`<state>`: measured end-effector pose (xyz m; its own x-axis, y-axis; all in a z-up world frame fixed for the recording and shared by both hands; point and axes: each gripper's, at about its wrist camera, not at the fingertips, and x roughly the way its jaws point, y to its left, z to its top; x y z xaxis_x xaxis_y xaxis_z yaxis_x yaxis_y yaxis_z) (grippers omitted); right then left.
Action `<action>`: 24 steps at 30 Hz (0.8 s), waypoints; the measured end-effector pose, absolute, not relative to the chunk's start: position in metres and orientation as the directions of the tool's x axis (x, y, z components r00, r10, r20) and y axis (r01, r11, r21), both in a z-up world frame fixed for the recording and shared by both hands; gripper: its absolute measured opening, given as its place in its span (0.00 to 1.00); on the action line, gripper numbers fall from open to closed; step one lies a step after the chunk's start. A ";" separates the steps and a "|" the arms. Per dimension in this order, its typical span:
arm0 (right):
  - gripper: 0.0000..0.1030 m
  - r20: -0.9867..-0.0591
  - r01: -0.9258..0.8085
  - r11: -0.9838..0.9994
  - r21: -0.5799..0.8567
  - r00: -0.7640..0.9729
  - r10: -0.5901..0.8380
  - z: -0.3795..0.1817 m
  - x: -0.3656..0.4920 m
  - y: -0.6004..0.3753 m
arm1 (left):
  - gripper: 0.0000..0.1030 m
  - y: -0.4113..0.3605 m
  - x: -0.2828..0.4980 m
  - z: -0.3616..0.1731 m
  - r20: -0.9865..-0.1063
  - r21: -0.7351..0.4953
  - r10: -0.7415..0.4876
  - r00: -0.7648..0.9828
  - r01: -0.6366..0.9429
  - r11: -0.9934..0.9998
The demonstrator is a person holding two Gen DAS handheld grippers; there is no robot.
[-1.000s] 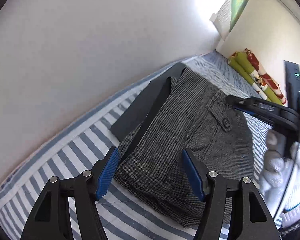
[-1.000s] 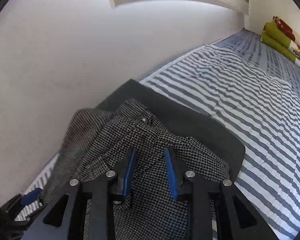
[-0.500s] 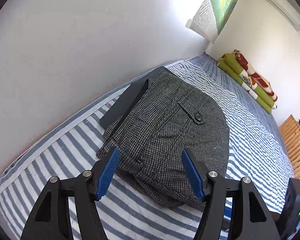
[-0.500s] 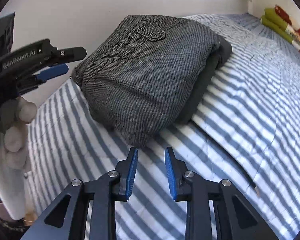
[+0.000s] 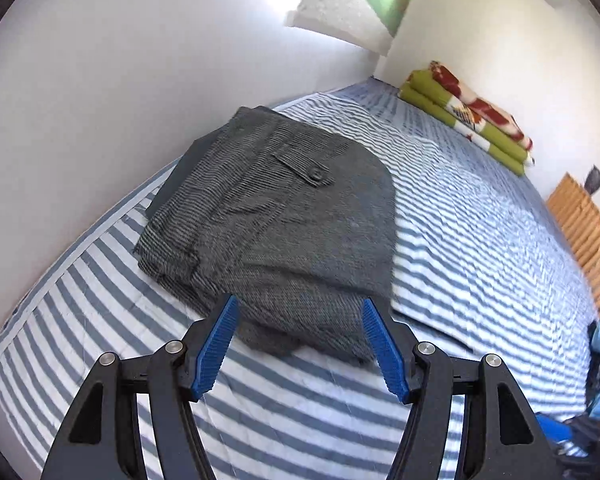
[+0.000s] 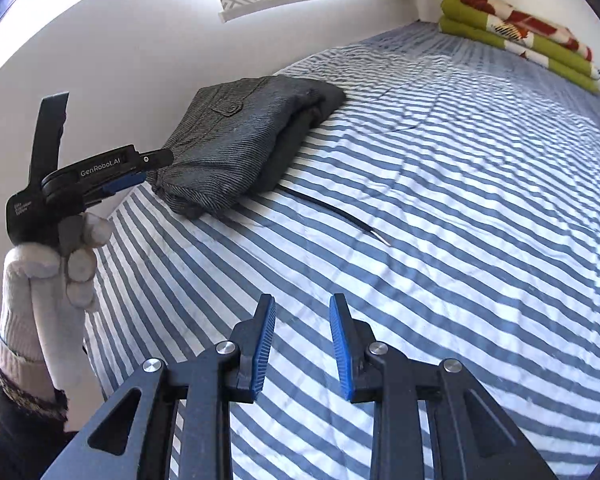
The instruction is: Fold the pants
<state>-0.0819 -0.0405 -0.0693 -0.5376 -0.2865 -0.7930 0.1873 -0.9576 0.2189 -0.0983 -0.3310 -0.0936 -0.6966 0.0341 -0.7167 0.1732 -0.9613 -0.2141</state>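
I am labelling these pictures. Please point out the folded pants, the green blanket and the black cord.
folded pants (image 5: 284, 216), left wrist view, top face.
green blanket (image 6: 516, 36), right wrist view, folded edge.
black cord (image 6: 336, 210), right wrist view, middle.

The folded grey pants (image 6: 244, 140) lie by the wall on the striped bed (image 6: 440, 208), the gloved left hand (image 6: 60, 264) holding its tool (image 6: 152, 168) just beside them, the right tool (image 6: 302, 340) empty.

Left tongs (image 5: 298, 340) agape, right tongs (image 6: 302, 346) narrowly parted (both empty), white-gloved left hand (image 6: 66, 258).
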 end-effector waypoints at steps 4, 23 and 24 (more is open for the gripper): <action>0.27 -0.765 0.150 -0.970 0.189 -0.598 -0.241 -0.055 -0.035 -0.007 | 0.66 -0.302 -0.074 -0.091 -0.720 -0.198 0.004 -0.694 0.200 -0.960; 0.40 -0.640 -0.163 -0.986 -0.046 -0.753 0.154 -0.038 0.029 0.100 | 0.78 -0.084 -0.007 -0.069 -0.682 -0.035 0.025 -0.731 -0.001 -0.999; 0.42 -0.637 -0.172 -0.985 -0.027 -0.756 0.150 -0.033 0.032 0.106 | 0.84 -0.084 -0.006 -0.061 -0.666 -0.031 0.017 -0.746 0.005 -1.000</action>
